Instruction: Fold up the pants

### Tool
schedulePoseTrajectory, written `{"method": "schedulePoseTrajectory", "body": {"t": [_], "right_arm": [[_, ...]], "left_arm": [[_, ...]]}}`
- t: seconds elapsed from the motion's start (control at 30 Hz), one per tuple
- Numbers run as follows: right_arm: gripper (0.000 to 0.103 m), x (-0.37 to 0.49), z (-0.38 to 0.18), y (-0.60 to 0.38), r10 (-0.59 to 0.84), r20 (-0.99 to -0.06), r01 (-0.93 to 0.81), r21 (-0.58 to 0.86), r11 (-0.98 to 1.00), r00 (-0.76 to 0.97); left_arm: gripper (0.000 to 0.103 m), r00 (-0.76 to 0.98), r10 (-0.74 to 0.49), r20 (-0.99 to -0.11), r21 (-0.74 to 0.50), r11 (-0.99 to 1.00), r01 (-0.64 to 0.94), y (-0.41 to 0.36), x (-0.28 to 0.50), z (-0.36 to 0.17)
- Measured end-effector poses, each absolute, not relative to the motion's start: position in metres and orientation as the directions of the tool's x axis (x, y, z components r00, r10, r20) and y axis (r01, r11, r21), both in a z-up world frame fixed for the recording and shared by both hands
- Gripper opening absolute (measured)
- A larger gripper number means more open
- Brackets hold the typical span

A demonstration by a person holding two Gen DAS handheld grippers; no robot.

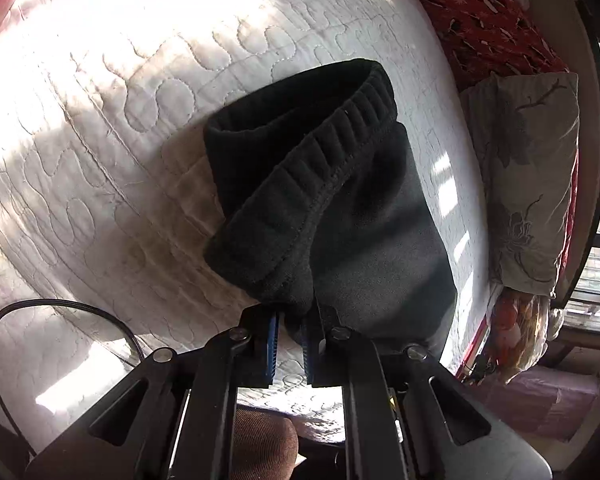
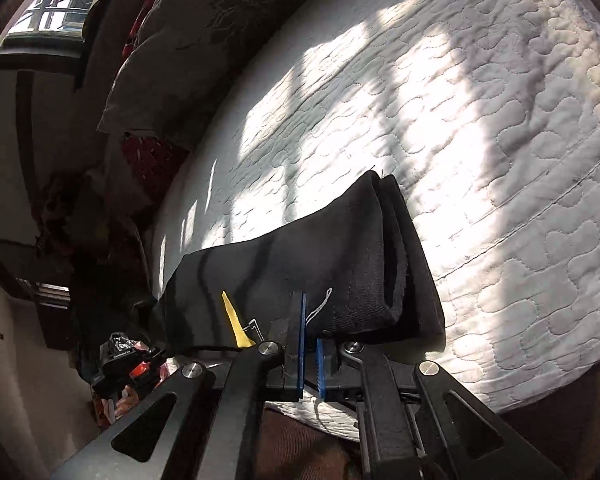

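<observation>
Spread across both frames: white quilted mattress (image 1: 100, 140); at centre, black pants (image 1: 340, 200) stretching up-frame, waistband (image 1: 320, 128) (ribbed) uppermost; at lower centre, left gripper (image 1: 290, 344) pinched shut on the near hem; likewise right gripper (image 2: 310, 340) clamping the cuff end, long axis running away from both claws.

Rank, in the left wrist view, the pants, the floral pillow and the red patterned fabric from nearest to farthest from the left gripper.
1. Pants: pinched in the left gripper, at centre.
2. Floral pillow: right side, at the bed's edge.
3. Red patterned fabric: top right, beyond the pillow.
</observation>
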State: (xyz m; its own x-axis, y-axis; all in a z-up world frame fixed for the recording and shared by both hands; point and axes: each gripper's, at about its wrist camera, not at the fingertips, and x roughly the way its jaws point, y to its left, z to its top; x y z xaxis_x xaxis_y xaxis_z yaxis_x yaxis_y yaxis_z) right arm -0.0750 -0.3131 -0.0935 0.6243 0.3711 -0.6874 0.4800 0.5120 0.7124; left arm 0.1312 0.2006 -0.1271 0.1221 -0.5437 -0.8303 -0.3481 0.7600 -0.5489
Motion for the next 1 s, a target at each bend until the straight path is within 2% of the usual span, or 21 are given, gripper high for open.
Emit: {"method": "schedulePoseTrajectory", "body": {"t": [0.07, 0.13, 0.3, 0.5, 0.57, 0.63, 1.0], "right_arm": [[0.004, -0.082, -0.105, -0.31, 0.377, -0.702, 0.494, 0.702, 0.513, 0.605], [0.01, -0.085, -0.111, -0.309, 0.333, -0.754, 0.524, 0.642, 0.56, 0.566], [0.02, -0.094, -0.107, -0.317, 0.339, -0.752, 0.534, 0.647, 0.545, 0.566], [0.034, -0.094, -0.077, -0.337, 0.236, -0.754, 0.516, 0.608, 0.604, 0.613], [0.034, -0.091, -0.073, -0.341, 0.226, -0.748, 0.513, 0.611, 0.603, 0.624], [0.034, -0.086, -0.072, -0.344, 0.226, -0.739, 0.505, 0.618, 0.603, 0.634], [0.036, -0.032, -0.087, -0.33, 0.204, -0.789, 0.495, 0.54, 0.681, 0.58]], "left_arm": [[0.014, 0.113, -0.558, -0.822, -0.558, 0.748, -0.361, 0.207, 0.128, -0.132], [0.02, 0.111, -0.567, -0.816, -0.565, 0.743, -0.36, 0.213, 0.125, -0.131], [0.026, 0.151, -0.563, -0.813, -0.579, 0.754, -0.31, 0.223, 0.112, -0.111], [0.028, 0.167, -0.624, -0.763, -0.643, 0.712, -0.282, 0.208, 0.098, -0.101], [0.042, 0.168, -0.628, -0.76, -0.648, 0.711, -0.275, 0.198, 0.099, -0.102], [0.048, 0.165, -0.619, -0.768, -0.638, 0.717, -0.28, 0.189, 0.102, -0.105], [0.048, 0.097, -0.624, -0.775, -0.617, 0.716, -0.327, 0.152, 0.112, -0.129]]}}
